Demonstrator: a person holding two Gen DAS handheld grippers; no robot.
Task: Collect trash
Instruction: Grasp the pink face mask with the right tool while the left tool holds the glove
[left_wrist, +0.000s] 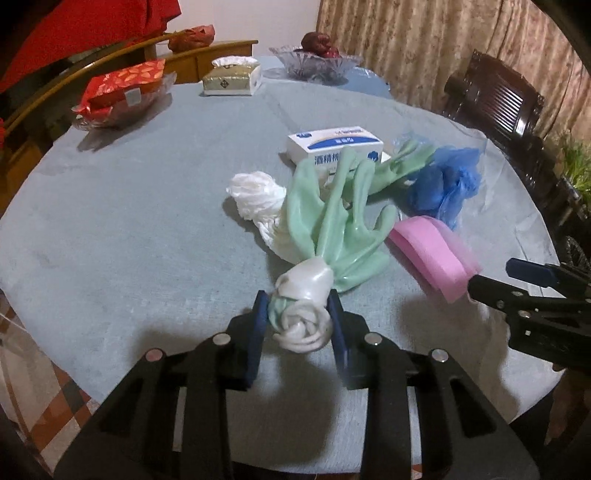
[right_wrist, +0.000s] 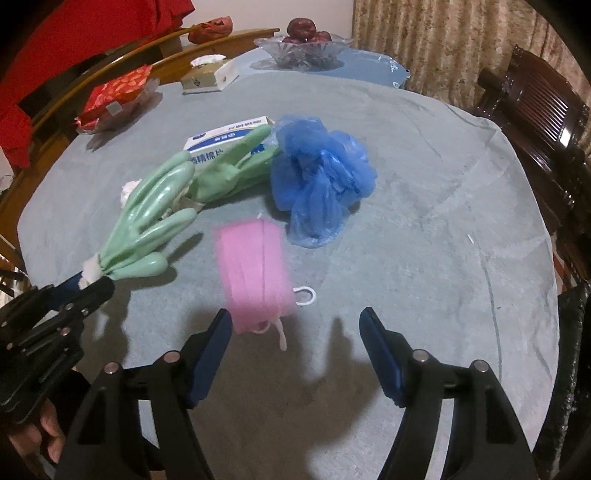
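Note:
My left gripper (left_wrist: 297, 314) is shut on the rolled white cuff of a green rubber glove (left_wrist: 332, 229), whose fingers trail over the table; it also shows in the right wrist view (right_wrist: 147, 229). A crumpled white tissue (left_wrist: 256, 195) lies beside the glove. A second green glove (right_wrist: 236, 166) lies over a white and blue box (left_wrist: 334, 142). A pink face mask (right_wrist: 255, 273) lies just ahead of my open, empty right gripper (right_wrist: 295, 321). A crumpled blue plastic bag (right_wrist: 319, 173) sits beyond the mask.
The round table has a grey-blue cloth (left_wrist: 129, 206). At the back stand a tissue box (left_wrist: 231, 75), a red packet in a clear dish (left_wrist: 122, 92) and a glass fruit bowl (left_wrist: 316, 62). A dark wooden chair (right_wrist: 535, 110) stands at the right.

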